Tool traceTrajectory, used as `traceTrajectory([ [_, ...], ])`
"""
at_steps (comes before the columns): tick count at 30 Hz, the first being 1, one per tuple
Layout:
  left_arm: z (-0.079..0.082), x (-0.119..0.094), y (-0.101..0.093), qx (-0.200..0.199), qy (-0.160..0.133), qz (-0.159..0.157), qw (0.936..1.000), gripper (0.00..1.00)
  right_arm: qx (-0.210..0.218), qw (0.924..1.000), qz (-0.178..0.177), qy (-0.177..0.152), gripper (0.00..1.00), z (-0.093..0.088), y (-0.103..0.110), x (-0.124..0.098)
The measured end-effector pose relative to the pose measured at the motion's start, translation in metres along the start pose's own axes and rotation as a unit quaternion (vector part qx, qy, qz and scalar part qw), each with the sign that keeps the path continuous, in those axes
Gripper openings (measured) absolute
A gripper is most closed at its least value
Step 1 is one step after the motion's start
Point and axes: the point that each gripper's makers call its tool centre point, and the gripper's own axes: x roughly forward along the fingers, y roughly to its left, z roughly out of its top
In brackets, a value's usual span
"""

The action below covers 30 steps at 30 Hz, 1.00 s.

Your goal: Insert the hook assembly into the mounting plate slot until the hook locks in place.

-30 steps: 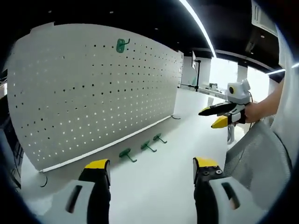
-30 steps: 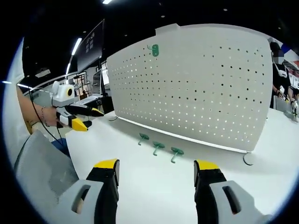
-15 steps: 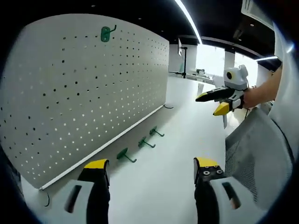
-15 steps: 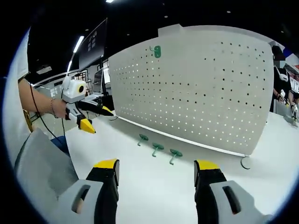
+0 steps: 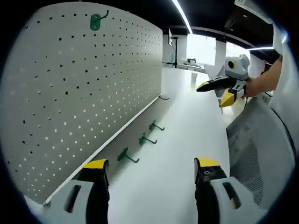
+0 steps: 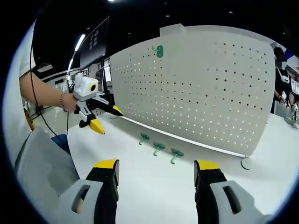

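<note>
Both tongs stand apart and hold nothing: the left tongs [image 5: 149, 170] and the right tongs [image 6: 156, 170] hover over the white table [image 6: 154, 186]. 3 green hooks [image 6: 158, 148] lie near the foot of the upright pegboard [image 6: 205, 93]. 1 mounted hook [image 6: 159, 51] sits near the pegboard's top.

The pegboard [image 6: 201, 88] looks like matt, pale painted sheet, smooth between its punched holes. The tabletop [image 5: 177, 140] is smooth white with a soft sheen. Three loose hooks [image 6: 158, 147] and the hung hook [image 5: 95, 21] look like green plastic-coated pieces. A chair back [image 5: 254, 149] is grey woven mesh. Gripper fingers [image 5: 96, 164] carry glossy yellow tips on black.
</note>
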Motion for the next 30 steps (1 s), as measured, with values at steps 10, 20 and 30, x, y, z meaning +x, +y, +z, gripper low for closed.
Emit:
traceTrajectory([
  [10, -0.003, 0.012, 0.002, 0.027, 0.029, -0.021, 0.999, 0.77, 0.003, 0.9999, 0.007, 0.006, 0.64, -0.005, 0.003, -0.002],
  [20, -0.012, 0.023, 0.007, 0.054, 0.06, -0.038, 0.996, 0.78, 0.012, 0.9997, 0.015, 0.012, 0.66, -0.009, 0.005, 0.0],
  [30, -0.011, 0.035, 0.014, 0.07, 0.079, -0.05, 0.9931, 0.78, 0.012, 0.9996, 0.021, 0.015, 0.67, -0.01, 0.008, 0.001],
])
